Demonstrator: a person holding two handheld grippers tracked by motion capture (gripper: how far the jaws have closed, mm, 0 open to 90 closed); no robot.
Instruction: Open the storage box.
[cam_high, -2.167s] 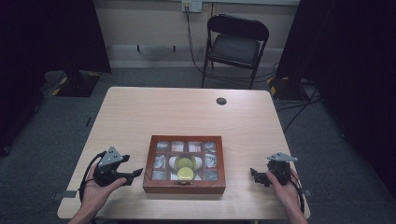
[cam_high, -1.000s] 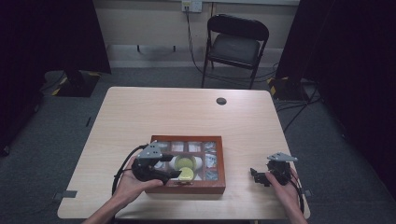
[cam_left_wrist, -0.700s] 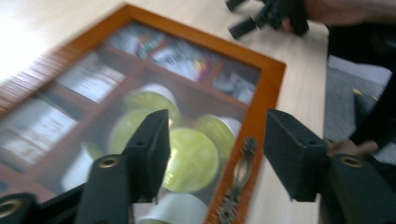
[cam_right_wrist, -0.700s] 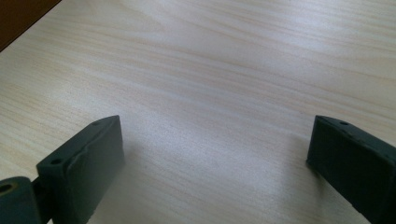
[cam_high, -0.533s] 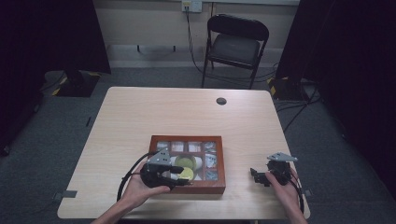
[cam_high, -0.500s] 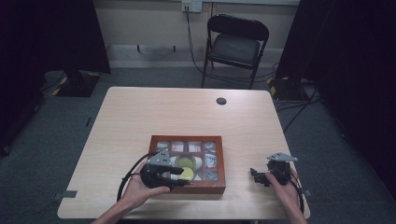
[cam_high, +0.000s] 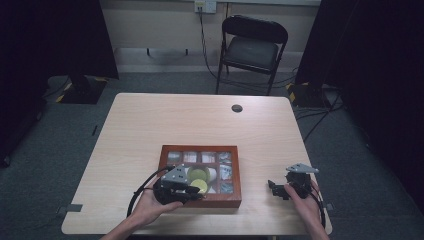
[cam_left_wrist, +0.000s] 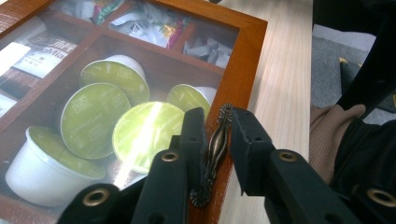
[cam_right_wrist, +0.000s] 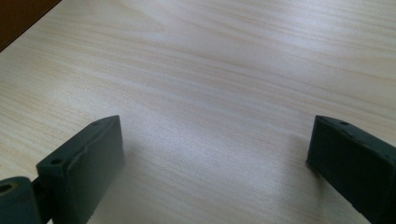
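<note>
On wood table (cam_high: 150, 125), compartment box (cam_high: 235, 172), folding chair (cam_high: 252, 47) behind, dark rm

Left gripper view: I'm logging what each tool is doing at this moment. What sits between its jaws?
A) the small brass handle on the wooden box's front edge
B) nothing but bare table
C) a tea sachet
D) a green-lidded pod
A: the left gripper has its jaws on either side of the wavy brass handle on the wooden box rim, beside the green-lidded pods.
</note>
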